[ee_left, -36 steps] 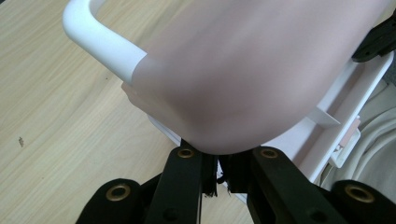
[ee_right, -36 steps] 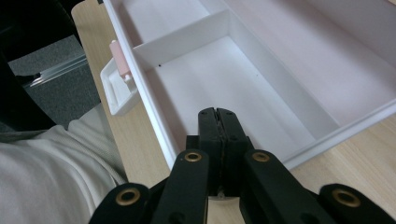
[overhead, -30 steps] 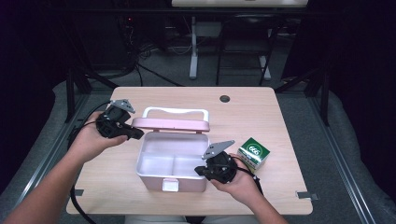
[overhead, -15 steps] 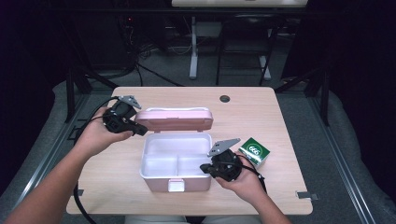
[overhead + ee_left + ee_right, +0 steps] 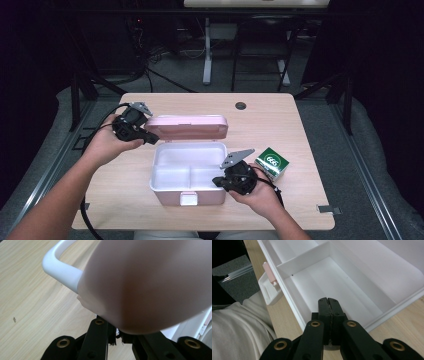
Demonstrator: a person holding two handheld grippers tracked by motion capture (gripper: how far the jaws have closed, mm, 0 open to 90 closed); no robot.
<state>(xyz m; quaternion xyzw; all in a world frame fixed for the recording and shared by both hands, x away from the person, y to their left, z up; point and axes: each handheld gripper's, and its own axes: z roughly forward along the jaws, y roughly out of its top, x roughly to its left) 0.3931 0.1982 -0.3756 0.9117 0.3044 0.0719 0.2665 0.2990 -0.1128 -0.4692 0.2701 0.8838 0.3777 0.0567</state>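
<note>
A pink lunch box with a white two-part inside stands open on the wooden table. Its pink lid stands about upright on the far hinge. My left gripper is shut on the lid's left end. In the left gripper view the lid looms close, with its white handle to the left, and the left gripper pinches its lower edge. My right gripper is shut with nothing in it, at the box's right front corner. In the right gripper view the right gripper points into the box's white compartment.
A small green carton lies on the table just right of my right hand. A dark cable hole sits near the table's far edge. The box's pink latch hangs at its front, toward the person's white shirt.
The lid has swung forward from leaning back, with its white inside showing, to about upright. The left gripper moved a little with it. The right gripper stayed put.
</note>
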